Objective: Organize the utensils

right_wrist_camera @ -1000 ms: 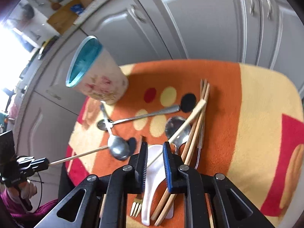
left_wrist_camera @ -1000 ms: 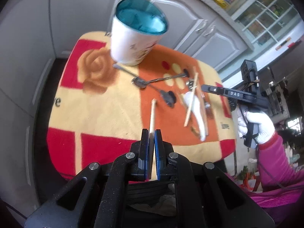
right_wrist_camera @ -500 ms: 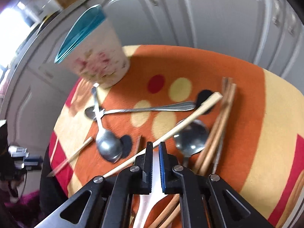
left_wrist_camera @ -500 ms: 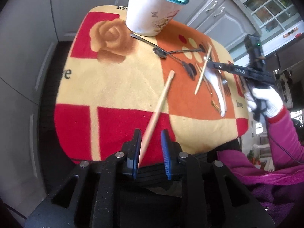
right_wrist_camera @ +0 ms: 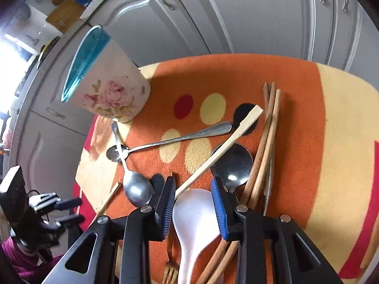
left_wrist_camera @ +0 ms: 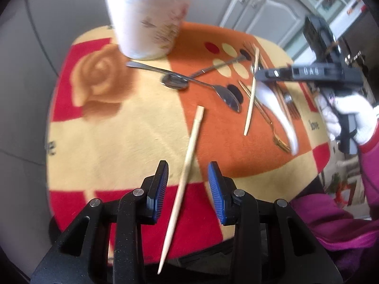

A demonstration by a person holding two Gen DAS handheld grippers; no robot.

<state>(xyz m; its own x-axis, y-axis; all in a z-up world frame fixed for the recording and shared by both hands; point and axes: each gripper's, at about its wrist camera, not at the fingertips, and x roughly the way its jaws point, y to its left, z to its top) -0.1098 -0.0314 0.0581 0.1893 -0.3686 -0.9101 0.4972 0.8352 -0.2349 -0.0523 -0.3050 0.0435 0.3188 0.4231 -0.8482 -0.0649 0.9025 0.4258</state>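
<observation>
Lying loose, tapered bamboo chopstick [left_wrist_camera: 189,163] (seemingly), fuzzy cloth [left_wrist_camera: 123,130]

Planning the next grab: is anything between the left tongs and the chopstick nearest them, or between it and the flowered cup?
Nothing blocks the left tongs: that chopstick lies between their jaws, which have just been opening. Toward the cup, two crossed spoons lie on the cloth.

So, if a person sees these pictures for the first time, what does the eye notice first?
Probably the loud red, orange and cream tablecloth, strewn with utensils. At its far edge stands a tall floral cup with a teal rim. Near the front, a pale chopstick lies between the open left gripper, while the right gripper hovers open over a white spoon.
</observation>
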